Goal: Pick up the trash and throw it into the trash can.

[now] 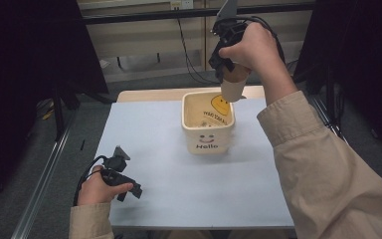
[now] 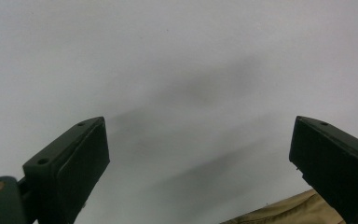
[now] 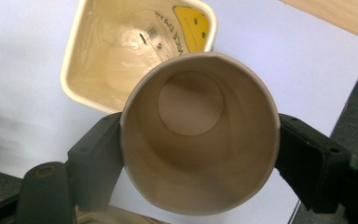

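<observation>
A brown paper cup (image 1: 234, 84) hangs above the back right rim of a cream square bin (image 1: 206, 144) marked "Hello" with a smiley. My right gripper (image 1: 228, 69) is shut on the cup, held high by a hand. In the right gripper view the cup (image 3: 200, 154) shows its empty inside between both jaws, and the bin (image 3: 98, 70) lies below, lined with clear plastic. My left gripper (image 1: 129, 190) rests low at the front left of the white sheet (image 1: 154, 149), open with nothing between its jaws (image 2: 200, 154).
The white sheet covers a wooden table (image 1: 149, 94). Black frames and dark curtains flank both sides. Cables (image 1: 189, 59) hang behind the table. A tan sleeve (image 1: 328, 164) crosses the right side of the sheet.
</observation>
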Available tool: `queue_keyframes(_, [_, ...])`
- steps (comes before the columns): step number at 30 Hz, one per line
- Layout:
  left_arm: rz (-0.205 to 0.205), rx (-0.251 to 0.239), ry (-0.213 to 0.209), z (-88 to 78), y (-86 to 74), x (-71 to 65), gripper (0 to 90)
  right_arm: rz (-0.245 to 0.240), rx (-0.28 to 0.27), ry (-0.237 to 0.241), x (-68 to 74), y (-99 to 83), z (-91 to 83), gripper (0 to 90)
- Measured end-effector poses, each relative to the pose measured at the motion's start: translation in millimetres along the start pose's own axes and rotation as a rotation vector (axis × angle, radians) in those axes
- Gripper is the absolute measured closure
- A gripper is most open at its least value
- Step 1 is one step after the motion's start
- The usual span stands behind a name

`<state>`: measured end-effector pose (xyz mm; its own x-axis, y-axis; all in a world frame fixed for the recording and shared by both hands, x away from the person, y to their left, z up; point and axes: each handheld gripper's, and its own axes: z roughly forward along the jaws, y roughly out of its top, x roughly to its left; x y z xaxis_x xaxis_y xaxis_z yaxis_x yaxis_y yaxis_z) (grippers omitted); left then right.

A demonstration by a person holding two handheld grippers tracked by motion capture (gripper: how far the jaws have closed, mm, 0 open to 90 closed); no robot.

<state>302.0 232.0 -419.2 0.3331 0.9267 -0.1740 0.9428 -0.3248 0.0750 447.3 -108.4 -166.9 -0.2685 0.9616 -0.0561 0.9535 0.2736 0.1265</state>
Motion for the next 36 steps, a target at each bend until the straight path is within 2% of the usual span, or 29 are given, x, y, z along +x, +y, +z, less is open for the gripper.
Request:
queue_keyframes(2, [0.015,0.003,0.001,-0.8,0.2,1.6,4.6,-0.008,-0.002,-0.002,1.2,1.0,1.4,21.5])
queue_keyframes(3, [0.006,0.004,0.001,-1.1,-0.3,1.1,4.6,-0.002,-0.004,-0.001,2.1,1.6,2.4,21.5])
queue_keyframes(8, [0.013,0.007,0.002,-1.7,-0.3,1.2,4.6,-0.01,-0.002,0.01,5.7,3.1,11.1,21.5])
queue_keyframes(10, [0.019,0.011,0.001,-1.3,0.1,0.7,4.6,-0.013,0.004,0.01,7.6,3.6,15.8,21.5])
queue_keyframes(11, [0.006,0.003,-0.002,-0.7,0.0,-0.6,4.6,-0.018,0.002,0.011,8.4,4.0,18.9,21.5])
queue_keyframes(13, [0.006,0.003,-0.005,-1.6,-0.2,-0.6,4.6,-0.02,0.006,0.016,10.4,5.1,25.8,21.5])
queue_keyframes(15, [0.016,0.006,0.008,-3.1,-0.3,0.5,4.6,-0.029,0.01,0.019,12.0,6.3,32.4,21.5])
queue_keyframes(16, [0.008,0.001,0.002,-2.9,-0.7,0.1,4.6,-0.028,0.014,0.018,13.7,6.8,35.6,21.5])
queue_keyframes(21, [0.017,0.003,0.003,-2.6,-0.3,0.4,4.6,-0.037,0.023,0.023,18.9,8.7,48.0,21.5])
queue_keyframes(25, [0.013,0.004,-0.005,-3.4,-0.6,-0.7,4.6,-0.055,0.033,0.054,25.2,9.2,58.3,21.4])
queue_keyframes(26, [0.014,0.004,-0.006,-3.4,-0.7,-0.6,4.6,-0.051,0.039,0.047,27.2,9.3,60.9,21.3])
queue_keyframes(36, [0.025,0.004,0.005,-4.2,-0.4,0.6,4.6,-0.054,0.04,0.054,25.1,10.7,66.7,20.8])
